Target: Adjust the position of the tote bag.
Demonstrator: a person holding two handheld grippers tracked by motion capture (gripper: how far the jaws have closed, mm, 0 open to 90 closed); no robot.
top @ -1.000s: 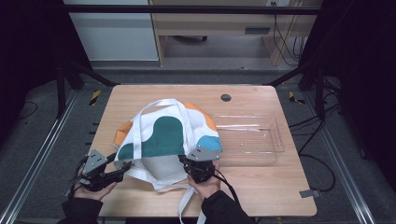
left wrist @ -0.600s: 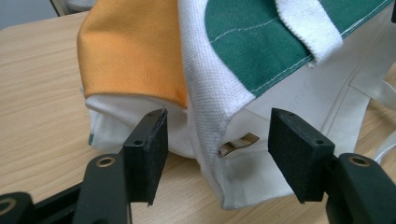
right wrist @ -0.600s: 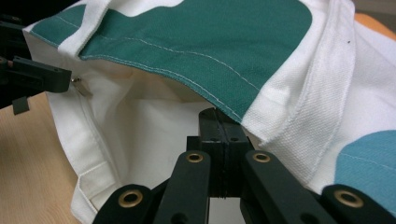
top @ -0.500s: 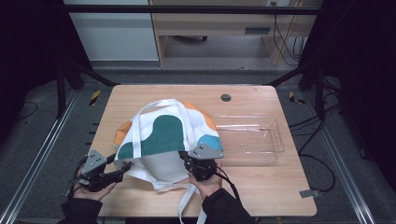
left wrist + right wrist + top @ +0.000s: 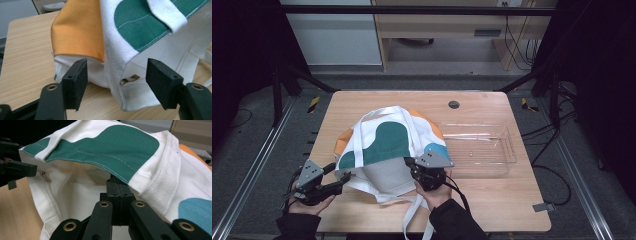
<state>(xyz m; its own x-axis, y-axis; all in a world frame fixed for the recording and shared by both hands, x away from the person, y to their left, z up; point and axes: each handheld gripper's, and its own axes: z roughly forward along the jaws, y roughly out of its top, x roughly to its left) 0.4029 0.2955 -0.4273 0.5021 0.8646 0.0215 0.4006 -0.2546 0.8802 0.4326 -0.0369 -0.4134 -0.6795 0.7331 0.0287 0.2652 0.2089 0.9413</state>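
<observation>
A white tote bag [image 5: 387,140] with green, orange and blue patches lies on the wooden table [image 5: 497,210]. My right gripper [image 5: 408,162] is shut on the upper rim of the bag's mouth, holding it raised. In the right gripper view the jaws [image 5: 117,181] pinch the green-and-white rim [image 5: 120,145] and the white lining shows beneath. My left gripper [image 5: 346,176] is open at the bag's near left corner. In the left gripper view its jaws [image 5: 116,65] straddle that corner [image 5: 117,75] without pressing on it.
A clear plastic tray [image 5: 507,150] sits to the right of the bag, touching its blue corner. White straps [image 5: 412,220] trail off the table's front edge. A black round plug [image 5: 454,104] marks the far side. Bare wood lies at the right front.
My right gripper has moved slightly away from the person, still holding the bag's rim. The left gripper has hardly moved.
</observation>
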